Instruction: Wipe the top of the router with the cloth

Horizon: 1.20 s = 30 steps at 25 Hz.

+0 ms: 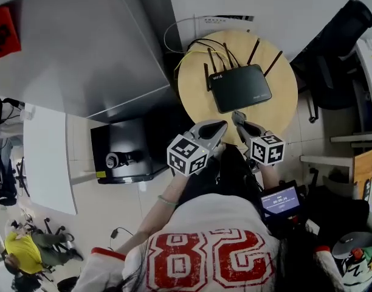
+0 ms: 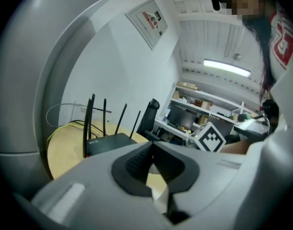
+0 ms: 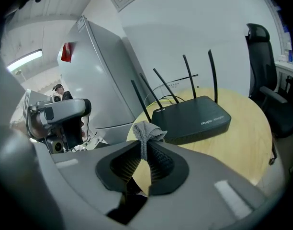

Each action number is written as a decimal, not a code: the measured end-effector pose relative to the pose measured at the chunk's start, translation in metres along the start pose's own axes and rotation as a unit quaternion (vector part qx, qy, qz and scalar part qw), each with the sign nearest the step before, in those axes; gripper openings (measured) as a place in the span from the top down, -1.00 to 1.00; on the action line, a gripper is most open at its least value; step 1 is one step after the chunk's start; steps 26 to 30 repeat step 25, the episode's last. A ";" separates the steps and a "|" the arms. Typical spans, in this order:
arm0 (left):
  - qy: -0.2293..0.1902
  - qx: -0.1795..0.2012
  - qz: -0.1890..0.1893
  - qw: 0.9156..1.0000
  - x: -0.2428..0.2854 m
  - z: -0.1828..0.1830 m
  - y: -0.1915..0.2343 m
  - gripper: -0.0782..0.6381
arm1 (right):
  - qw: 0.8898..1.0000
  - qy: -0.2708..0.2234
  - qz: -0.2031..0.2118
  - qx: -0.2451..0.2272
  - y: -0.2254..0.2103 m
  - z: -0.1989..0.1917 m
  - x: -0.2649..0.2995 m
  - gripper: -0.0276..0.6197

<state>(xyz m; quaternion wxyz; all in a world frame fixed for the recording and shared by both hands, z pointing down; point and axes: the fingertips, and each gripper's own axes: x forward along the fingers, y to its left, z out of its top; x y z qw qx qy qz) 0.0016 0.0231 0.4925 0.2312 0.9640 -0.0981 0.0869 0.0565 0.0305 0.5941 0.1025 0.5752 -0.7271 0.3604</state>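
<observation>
surface: round wooden table [image 1: 284,99], upper centre-right | on it: black router [image 1: 241,88], mid-table | yellow cable [image 1: 189,55], table's upper-left edge

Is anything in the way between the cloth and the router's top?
Nothing visible. The right gripper holds the cloth short of the router; only bare table lies between, and the antennas stand at its far edge.

A round wooden table [image 1: 286,102] is set against a white wall [image 1: 265,2], with a tall grey cabinet [image 1: 70,41] just beside its left edge and a black office chair [image 1: 335,50] near its right edge. A pale tiled floor [image 1: 107,205] is seen below, and a white desk [image 1: 46,157] is placed well apart on the left. A framed notice [image 2: 147,19] is hung on the wall, a strip light [image 2: 226,67] is lit on the ceiling, and cluttered shelves [image 2: 199,102] are ranged near the chair.
</observation>
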 end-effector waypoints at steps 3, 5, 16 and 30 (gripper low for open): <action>0.007 0.003 -0.013 1.000 0.006 -0.003 -0.007 0.78 | 1.000 -0.018 -0.012 0.009 -0.003 0.006 -0.011 0.80; 0.012 0.006 -0.019 1.000 0.009 -0.005 -0.010 0.78 | 0.999 -0.026 -0.017 0.013 -0.005 0.008 -0.016 0.80; 0.009 0.015 -0.021 1.000 0.014 0.000 -0.010 0.78 | 0.999 -0.034 -0.020 0.020 -0.008 0.008 -0.020 0.80; 0.004 0.015 -0.011 1.000 0.011 0.002 -0.008 0.78 | 0.999 -0.031 -0.011 0.012 -0.005 0.010 -0.017 0.80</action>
